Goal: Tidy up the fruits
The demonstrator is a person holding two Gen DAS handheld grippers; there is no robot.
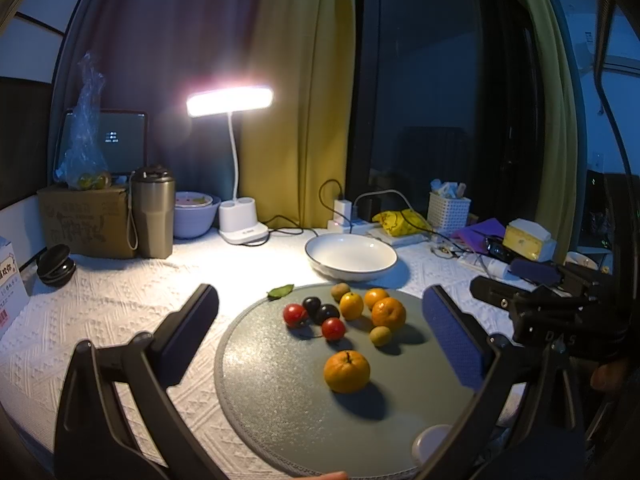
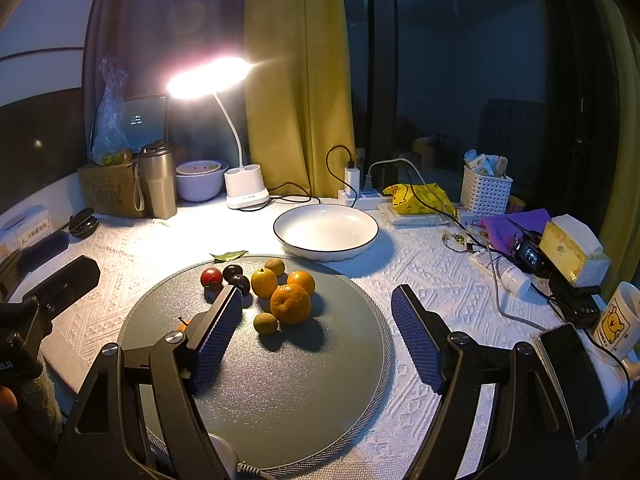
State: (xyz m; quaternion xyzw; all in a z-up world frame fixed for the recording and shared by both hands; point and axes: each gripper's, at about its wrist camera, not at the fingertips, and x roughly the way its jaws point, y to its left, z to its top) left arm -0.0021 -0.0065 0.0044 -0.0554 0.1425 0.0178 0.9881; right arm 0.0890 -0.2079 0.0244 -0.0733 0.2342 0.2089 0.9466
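Both grippers, left [image 1: 320, 328] & right [image 2: 316, 320], spread wide, empty, above fruit on round mat [image 2: 280, 400].

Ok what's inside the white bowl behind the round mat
Nothing that shows: the white bowl has a bare white floor in both views. Its near wall hides a thin strip of the inside. All fruit sits on the grey mat.

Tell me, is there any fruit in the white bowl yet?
No, the white bowl is empty; the fruit all sits on the round grey mat.
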